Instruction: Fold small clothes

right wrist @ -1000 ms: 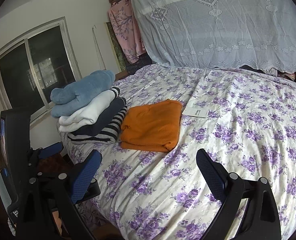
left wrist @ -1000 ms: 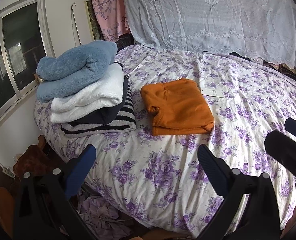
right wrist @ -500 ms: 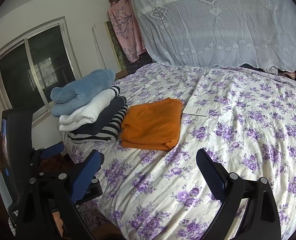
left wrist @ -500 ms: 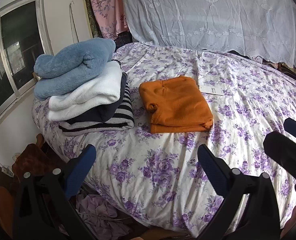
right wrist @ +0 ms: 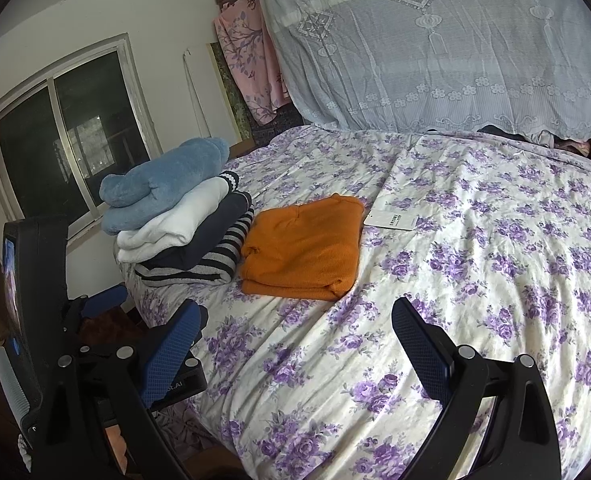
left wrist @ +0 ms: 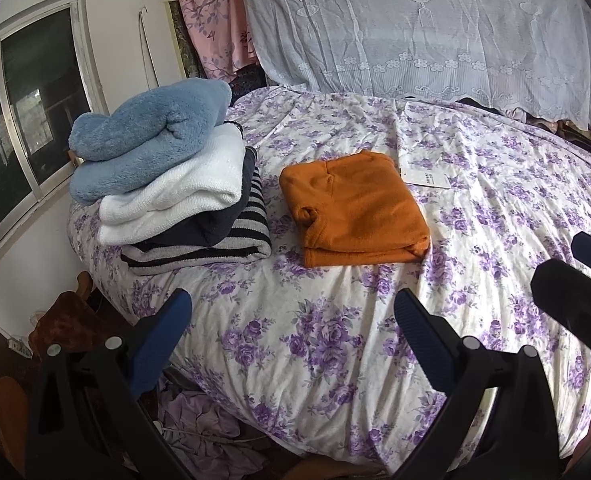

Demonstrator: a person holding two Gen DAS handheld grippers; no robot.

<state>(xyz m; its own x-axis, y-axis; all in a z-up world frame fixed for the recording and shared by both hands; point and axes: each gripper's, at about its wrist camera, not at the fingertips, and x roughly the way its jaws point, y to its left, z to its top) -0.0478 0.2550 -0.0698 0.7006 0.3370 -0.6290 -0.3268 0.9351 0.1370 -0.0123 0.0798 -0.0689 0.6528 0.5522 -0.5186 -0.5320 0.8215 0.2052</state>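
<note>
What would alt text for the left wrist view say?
A folded orange garment lies on a purple-flowered bedsheet, beside a stack of folded clothes topped by a fluffy blue one. The open left tool hovers empty in the foreground.

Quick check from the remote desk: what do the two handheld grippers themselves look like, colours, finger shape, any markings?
Both match: the left gripper and right gripper have black plastic frames with silver round bolts and two flat, tapered fingers. The fingers carry blue pads with a fine gridded texture. In the right wrist view, the left unit's black body shows a lit screen edge and small white lettering I cannot read. No cables or sleeves are visible.
</note>
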